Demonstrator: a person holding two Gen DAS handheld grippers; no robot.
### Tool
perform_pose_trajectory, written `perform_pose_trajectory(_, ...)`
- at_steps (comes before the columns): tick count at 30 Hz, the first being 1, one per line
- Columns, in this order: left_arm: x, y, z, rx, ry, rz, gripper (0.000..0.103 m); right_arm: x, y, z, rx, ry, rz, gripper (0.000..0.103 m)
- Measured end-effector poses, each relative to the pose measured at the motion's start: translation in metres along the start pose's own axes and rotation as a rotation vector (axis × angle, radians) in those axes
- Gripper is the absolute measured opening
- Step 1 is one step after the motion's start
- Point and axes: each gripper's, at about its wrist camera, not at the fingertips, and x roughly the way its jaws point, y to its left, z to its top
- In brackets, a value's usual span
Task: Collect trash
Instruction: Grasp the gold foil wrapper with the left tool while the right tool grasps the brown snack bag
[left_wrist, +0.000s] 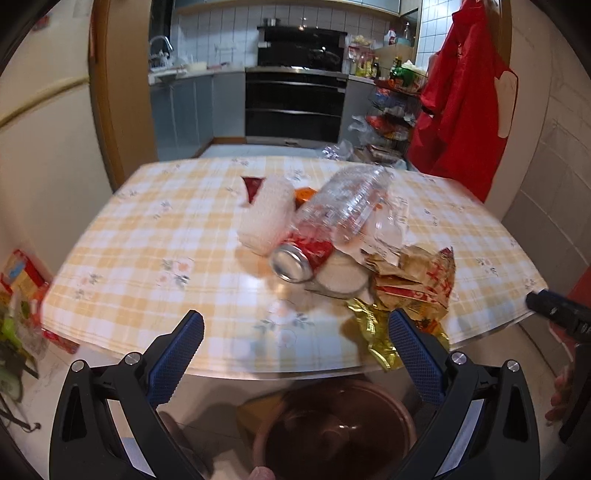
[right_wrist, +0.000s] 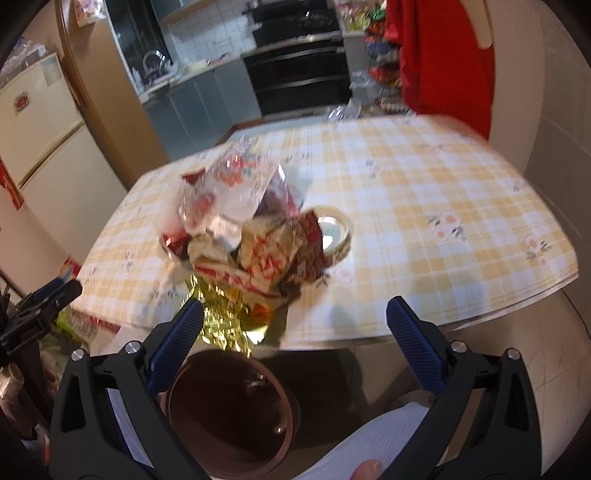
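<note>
A heap of trash lies on the checked tablecloth (left_wrist: 147, 236): a clear plastic bottle (left_wrist: 347, 203), a red drinks can (left_wrist: 301, 256) on its side, a white foam cup (left_wrist: 267, 218), crumpled snack wrappers (left_wrist: 413, 284) and gold foil (left_wrist: 373, 328) hanging over the near edge. My left gripper (left_wrist: 295, 350) is open, short of the table edge, with nothing between its fingers. In the right wrist view the same wrappers (right_wrist: 266, 258), gold foil (right_wrist: 225, 321) and a tape roll (right_wrist: 332, 229) lie ahead. My right gripper (right_wrist: 295, 336) is open and empty too. A brown bin (right_wrist: 229, 413) stands below.
The brown bin (left_wrist: 332, 432) sits on the floor under the near table edge. A red garment (left_wrist: 465, 96) hangs at the right wall. Kitchen units and an oven (left_wrist: 295, 103) stand behind the table. Packets (left_wrist: 22, 280) lie on the floor at left.
</note>
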Motion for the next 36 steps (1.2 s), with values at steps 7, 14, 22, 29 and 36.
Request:
perform_pose_trajectory(7, 0.042, -0.022, -0.009, 0.004, 0.096, -0.110, 0.097, 0.032, -0.015, -0.006, 0.065, 0.082, 0.017, 0.097)
perform_pose_trajectory(14, 0.101, -0.037, -0.018, -0.076, 0.257, -0.259, 0.081, 0.048, -0.023, -0.007, 0.066, 0.111, 0.025, 0.097)
perform_pose_trajectory(22, 0.128, -0.039, -0.023, -0.111, 0.304, -0.297, 0.064, 0.073, -0.015, 0.005, 0.001, 0.101, 0.027, 0.097)
perform_pose_trajectory(29, 0.138, -0.041, -0.024, -0.101, 0.314, -0.303, 0.051, 0.103, -0.002, 0.022, 0.058, 0.012, 0.085, 0.097)
perform_pose_trajectory(36, 0.147, -0.035, -0.028, -0.124, 0.345, -0.303, 0.050, 0.138, 0.008, 0.035, 0.104, -0.008, 0.056, 0.097)
